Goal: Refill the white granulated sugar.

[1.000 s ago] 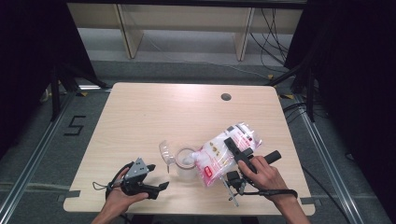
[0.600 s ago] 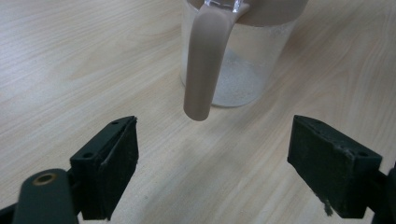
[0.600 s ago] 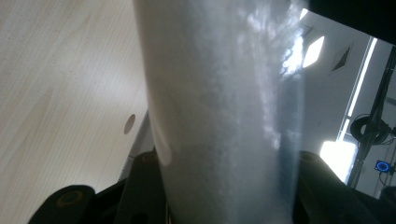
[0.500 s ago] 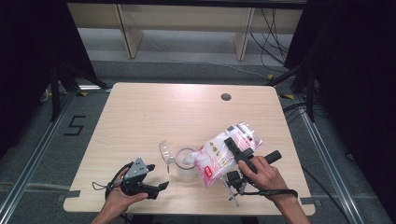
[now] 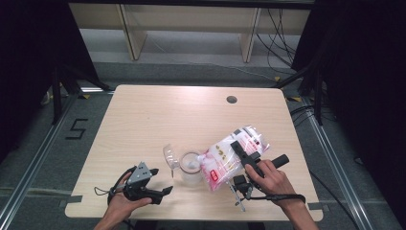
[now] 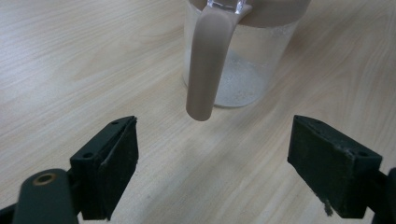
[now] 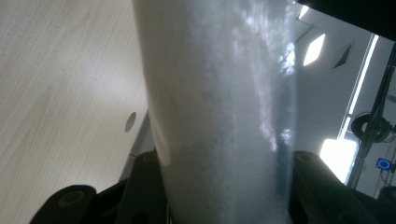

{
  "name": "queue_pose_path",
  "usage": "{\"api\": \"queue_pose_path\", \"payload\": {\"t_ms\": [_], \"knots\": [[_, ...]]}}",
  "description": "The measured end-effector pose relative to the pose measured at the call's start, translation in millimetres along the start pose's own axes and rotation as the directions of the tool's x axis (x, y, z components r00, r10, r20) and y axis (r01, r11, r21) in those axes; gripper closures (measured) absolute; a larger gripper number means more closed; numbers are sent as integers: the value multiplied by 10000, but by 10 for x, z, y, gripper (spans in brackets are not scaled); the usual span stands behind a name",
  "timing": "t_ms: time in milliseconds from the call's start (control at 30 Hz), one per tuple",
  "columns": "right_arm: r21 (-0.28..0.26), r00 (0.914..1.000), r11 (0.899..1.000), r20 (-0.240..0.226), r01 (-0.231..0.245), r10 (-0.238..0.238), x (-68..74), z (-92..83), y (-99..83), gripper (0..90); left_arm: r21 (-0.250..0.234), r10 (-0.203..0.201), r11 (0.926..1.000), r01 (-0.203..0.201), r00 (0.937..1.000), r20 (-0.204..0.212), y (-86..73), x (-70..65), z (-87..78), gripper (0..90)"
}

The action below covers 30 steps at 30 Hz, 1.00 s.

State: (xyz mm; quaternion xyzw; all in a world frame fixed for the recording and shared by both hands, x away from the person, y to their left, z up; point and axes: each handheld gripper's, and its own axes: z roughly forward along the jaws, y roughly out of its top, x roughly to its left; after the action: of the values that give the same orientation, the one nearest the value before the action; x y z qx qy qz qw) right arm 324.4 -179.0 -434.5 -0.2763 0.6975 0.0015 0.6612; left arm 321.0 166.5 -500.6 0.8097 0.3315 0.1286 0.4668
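A clear jug [image 5: 190, 167] with a beige handle [image 6: 208, 60] stands near the table's front, its lid [image 5: 171, 156] flipped open to the left. Some white granules lie at its bottom. A plastic bag [image 5: 225, 158] of white granules with red print is tilted over the jug, lower end at the jug's mouth. My right gripper [image 5: 242, 151] is shut on the bag [image 7: 219, 116], which bulges between its jaws. My left gripper [image 5: 162, 182] rests low near the front edge, left of the jug. It stands open and facing the handle, with nothing between its jaws [image 6: 212, 163].
The light wooden table [image 5: 158, 120] has a round cable hole [image 5: 231, 99] at the back right. Shelving legs [image 5: 129, 33] stand on the floor beyond the table, and dark frames flank both sides.
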Motion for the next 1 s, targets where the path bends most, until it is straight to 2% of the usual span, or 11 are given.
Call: {"api": "queue_pose_path", "payload": {"t_ms": [67, 100, 133, 200, 400, 467, 633, 667, 733, 800, 1000], "knots": [[7, 10000, 10000, 20, -85, 85, 4, 0, -7, 644, -30, -74, 10000, 74, 10000, -3, -4, -3, 5, 159], [75, 9995, 9995, -14, -312, 312, 24, 0, -11, 644, 44, 71, 10000, -70, 10000, -66, -5, 9, 4, 159], [99, 9993, 9993, 23, -366, 365, 31, 2, -11, 644, -64, -81, 9999, 81, 10000, -11, -7, -5, 11, 159], [7, 10000, 10000, 9, -67, 67, 7, 6, -5, 644, -11, -100, 9999, 100, 9999, -42, -3, -13, 3, 159], [16, 9998, 9998, 10, -201, 201, 4, -8, 4, 646, 95, -17, 10000, 17, 10000, -13, -4, -1, 2, 159], [-49, 10000, 10000, 16, 81, -81, -28, -14, 9, 646, 112, 25, 9999, -26, 10000, 9, -4, 4, 3, 159], [-53, 10000, 9999, -5, -100, 99, -39, -28, 17, 647, 99, 32, 9999, -32, 10000, 21, -4, 6, 4, 159], [17, 9999, 9999, -7, -149, 149, -34, -34, 16, 648, 176, -192, 9997, 192, 9998, -16, -4, -5, 2, 159], [-165, 9998, 9997, 33, 177, -177, -76, -29, 21, 648, 185, -132, 9997, 132, 9999, -21, -3, 0, 0, 159], [52, 9992, 9992, -29, -388, 388, -49, -48, 30, 649, 194, 13, 9998, -13, 10000, -5, -1, 10, 0, 159], [126, 9997, 9996, 31, -235, 235, -88, -53, 18, 652, 130, -5, 9999, 5, 10000, 0, -3, 14, -1, 159]]}}
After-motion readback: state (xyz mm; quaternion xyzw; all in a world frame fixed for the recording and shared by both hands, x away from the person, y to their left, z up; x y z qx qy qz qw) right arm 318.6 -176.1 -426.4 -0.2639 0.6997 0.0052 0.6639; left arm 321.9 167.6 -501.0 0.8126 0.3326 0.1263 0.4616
